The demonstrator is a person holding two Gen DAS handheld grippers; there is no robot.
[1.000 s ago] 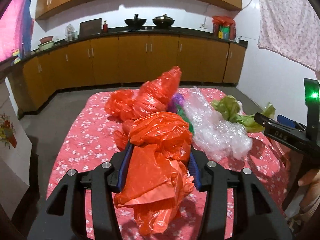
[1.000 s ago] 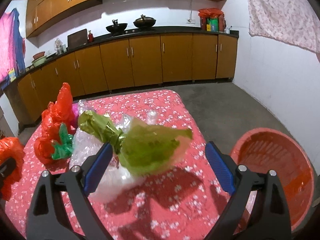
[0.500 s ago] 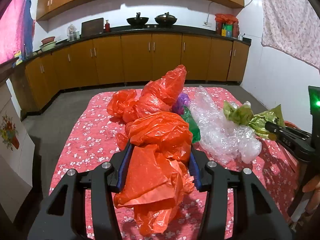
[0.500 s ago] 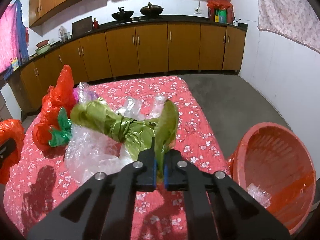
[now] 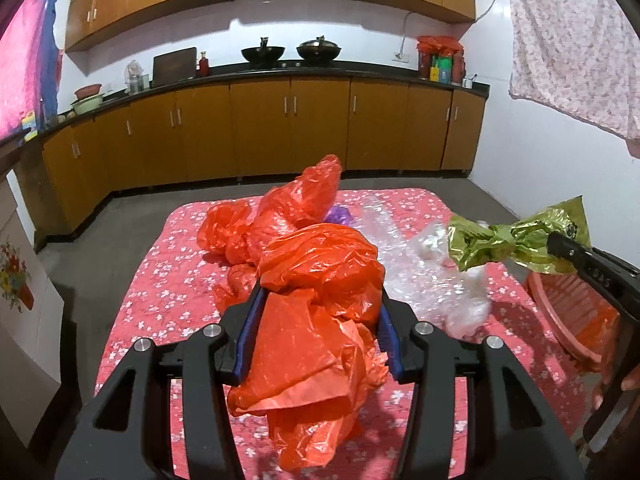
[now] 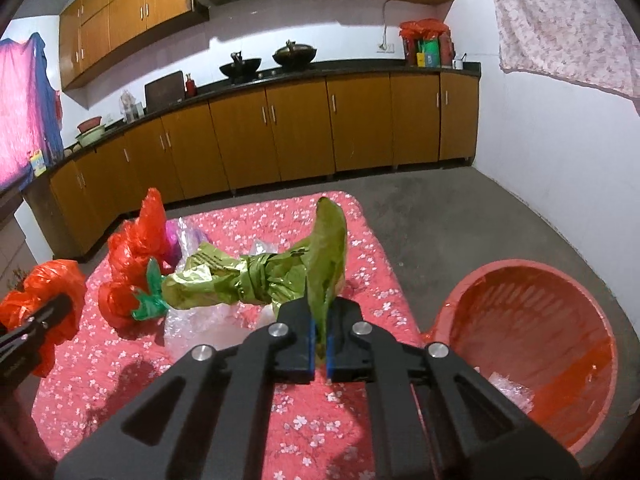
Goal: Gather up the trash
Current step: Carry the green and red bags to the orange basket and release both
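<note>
My left gripper [image 5: 318, 312] is shut on a crumpled orange plastic bag [image 5: 320, 320], held above the red flowered table [image 5: 160, 288]. My right gripper [image 6: 319, 334] is shut on a knotted green foil wrapper [image 6: 256, 280] and holds it lifted off the table [image 6: 320, 420]. The same wrapper [image 5: 504, 240] shows at the right of the left wrist view, pinched in the right gripper [image 5: 560, 246]. Clear plastic film [image 5: 440, 280] and more orange bags [image 5: 272, 216] lie on the table. A red trash basket [image 6: 532, 344] stands on the floor to the right.
A small green bag [image 6: 150, 296] and a purple scrap [image 5: 340, 214] sit among the orange bags [image 6: 136, 256]. The basket [image 5: 568, 312] holds a little clear plastic [image 6: 508, 394]. Brown kitchen cabinets [image 5: 280, 132] line the far wall. A floral cloth [image 6: 568, 20] hangs at the upper right.
My right gripper shut on the green wrapper and lifted it off the clear film. The left gripper kept its grip on the orange bag and rose slightly.
</note>
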